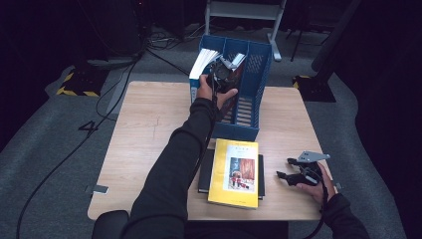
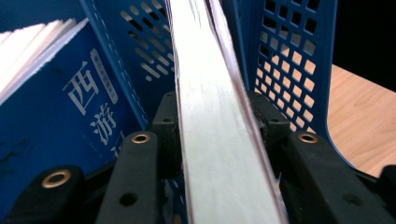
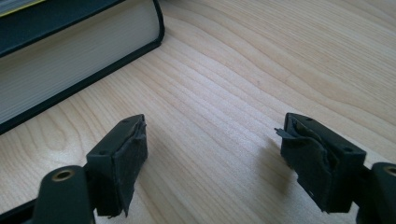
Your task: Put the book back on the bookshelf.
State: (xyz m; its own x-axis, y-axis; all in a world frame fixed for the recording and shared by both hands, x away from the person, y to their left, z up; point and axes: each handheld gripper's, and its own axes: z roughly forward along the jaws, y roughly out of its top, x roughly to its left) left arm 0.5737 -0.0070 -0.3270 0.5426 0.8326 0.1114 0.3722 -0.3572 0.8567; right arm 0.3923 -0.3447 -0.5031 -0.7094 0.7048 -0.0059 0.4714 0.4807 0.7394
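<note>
A blue file rack stands at the table's far edge. My left gripper reaches into its middle slot, where a thin book stands on edge between the jaws. The pads flank the book closely and do not seem to press on it. A blue book with white characters leans in the slot beside it. A yellow book lies on a black book near the front edge. My right gripper rests on the table to their right, open and empty, with the black book ahead.
The wooden table has bare surface on its left half. Beyond the table stand a white frame and cables on the grey floor. The rack's perforated wall stands close on the right of the left gripper.
</note>
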